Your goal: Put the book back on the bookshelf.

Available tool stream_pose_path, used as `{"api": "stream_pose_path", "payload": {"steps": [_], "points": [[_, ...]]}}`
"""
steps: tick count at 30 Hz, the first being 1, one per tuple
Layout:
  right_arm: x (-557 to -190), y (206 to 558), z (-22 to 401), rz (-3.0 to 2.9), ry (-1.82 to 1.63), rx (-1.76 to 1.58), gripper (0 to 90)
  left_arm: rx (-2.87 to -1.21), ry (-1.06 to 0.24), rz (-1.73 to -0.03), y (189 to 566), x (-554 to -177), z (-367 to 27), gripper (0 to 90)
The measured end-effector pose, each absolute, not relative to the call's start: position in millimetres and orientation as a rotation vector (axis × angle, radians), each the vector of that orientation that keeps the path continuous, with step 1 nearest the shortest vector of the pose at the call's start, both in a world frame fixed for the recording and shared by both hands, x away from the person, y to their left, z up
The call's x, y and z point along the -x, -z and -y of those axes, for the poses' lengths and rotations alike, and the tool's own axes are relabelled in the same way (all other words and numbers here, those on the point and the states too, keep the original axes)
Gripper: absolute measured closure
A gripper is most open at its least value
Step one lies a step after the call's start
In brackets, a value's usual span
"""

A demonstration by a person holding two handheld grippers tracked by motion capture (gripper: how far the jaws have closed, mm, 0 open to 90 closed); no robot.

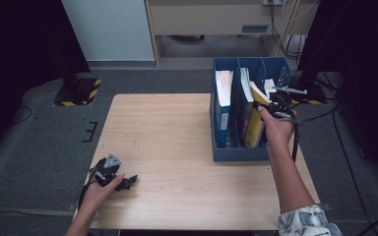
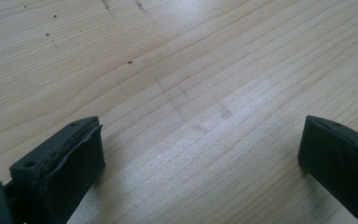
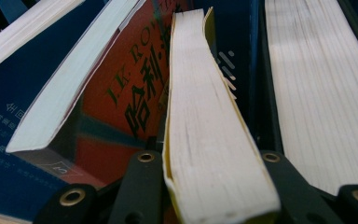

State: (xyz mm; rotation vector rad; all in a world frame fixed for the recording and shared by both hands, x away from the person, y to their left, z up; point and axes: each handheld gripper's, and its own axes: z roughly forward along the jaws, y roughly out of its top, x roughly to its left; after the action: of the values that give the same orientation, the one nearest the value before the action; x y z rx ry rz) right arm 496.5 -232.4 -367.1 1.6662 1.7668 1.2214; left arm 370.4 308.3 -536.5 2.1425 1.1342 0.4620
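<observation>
1. The left gripper (image 1: 128,182) rests on the near left corner of the worktop (image 1: 177,147). Its jaws stand apart with nothing between them, and bare wood grain lies ahead of them in the left gripper view.
2. The right gripper (image 1: 270,109) is at the far right of the worktop, over the blue file rack (image 1: 238,153). Its jaws are clamped on the yellow-covered book (image 3: 209,140), one jaw on each cover, with the page edge facing the camera.
3. Position of the book: it stands tilted in a middle compartment of the rack, beside a red-covered book (image 3: 121,112). A thick white-edged book (image 1: 223,88) occupies the left compartment.
4. Progress, as a judgement: the grip is secured and the book is partly within the rack. Seating it fully, or lifting it clear, and release are not yet done.
</observation>
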Motion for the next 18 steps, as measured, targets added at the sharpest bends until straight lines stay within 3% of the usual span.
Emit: {"api": "stream_pose_path", "payload": {"steps": [18], "points": [[-497.2,352.7,230.4,-1.866,-1.138,-1.678,70.9,-2.144,-0.460,-1.132,536.5,-370.4,-308.5,0.0]]}}
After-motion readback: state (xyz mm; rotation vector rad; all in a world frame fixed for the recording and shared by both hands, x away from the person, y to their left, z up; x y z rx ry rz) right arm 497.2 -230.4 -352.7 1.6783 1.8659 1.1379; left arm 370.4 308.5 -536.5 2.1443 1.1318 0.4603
